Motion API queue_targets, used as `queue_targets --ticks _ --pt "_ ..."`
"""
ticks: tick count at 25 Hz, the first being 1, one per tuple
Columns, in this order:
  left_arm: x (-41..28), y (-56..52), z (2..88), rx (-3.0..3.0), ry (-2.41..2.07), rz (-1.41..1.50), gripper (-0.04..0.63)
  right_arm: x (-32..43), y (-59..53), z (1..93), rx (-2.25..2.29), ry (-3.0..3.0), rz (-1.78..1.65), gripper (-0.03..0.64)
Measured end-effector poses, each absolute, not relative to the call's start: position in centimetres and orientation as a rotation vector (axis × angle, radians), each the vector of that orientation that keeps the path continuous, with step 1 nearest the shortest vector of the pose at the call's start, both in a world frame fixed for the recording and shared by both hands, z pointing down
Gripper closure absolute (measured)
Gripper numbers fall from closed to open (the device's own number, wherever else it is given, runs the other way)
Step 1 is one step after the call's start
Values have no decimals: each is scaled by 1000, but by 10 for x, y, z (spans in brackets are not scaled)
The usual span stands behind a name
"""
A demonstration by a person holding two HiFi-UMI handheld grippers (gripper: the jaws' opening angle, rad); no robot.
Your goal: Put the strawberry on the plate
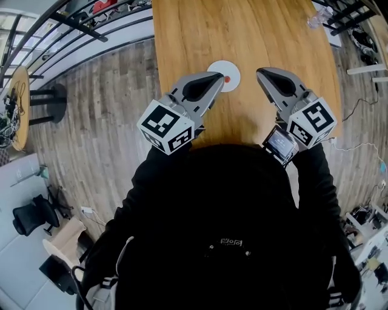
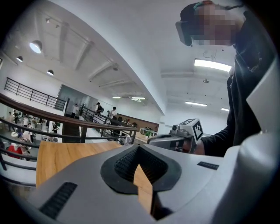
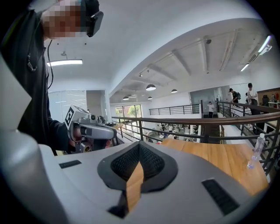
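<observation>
A small red strawberry (image 1: 227,79) lies on a round white plate (image 1: 231,68) in the middle of the wooden table (image 1: 200,30). My left gripper (image 1: 218,75) hovers with its tip over the plate's left rim, just left of the strawberry, shut and empty. My right gripper (image 1: 260,72) hangs to the right of the plate, apart from it, also shut and empty. In the left gripper view the left gripper (image 2: 139,149) points almost level over the table and the plate is hidden. The right gripper view shows the right gripper (image 3: 140,146) shut, with no plate in sight.
A clear plastic bottle (image 1: 316,18) stands at the table's far right corner, also the bottle (image 3: 256,152) in the right gripper view. A dark railing (image 1: 79,27) runs beyond the table's far left side. A round side table (image 1: 18,103) stands on the plank floor at left.
</observation>
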State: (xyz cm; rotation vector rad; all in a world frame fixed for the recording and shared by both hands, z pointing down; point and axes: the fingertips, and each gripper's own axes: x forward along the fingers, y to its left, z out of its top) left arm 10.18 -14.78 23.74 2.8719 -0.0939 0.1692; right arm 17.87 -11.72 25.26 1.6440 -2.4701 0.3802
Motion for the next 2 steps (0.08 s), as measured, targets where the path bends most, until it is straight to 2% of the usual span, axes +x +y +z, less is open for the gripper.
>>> queue_targets --ticks 2 --pt "98 -149 246 2851 -108 182 591 177 -118 259 1641 -2471 404 598"
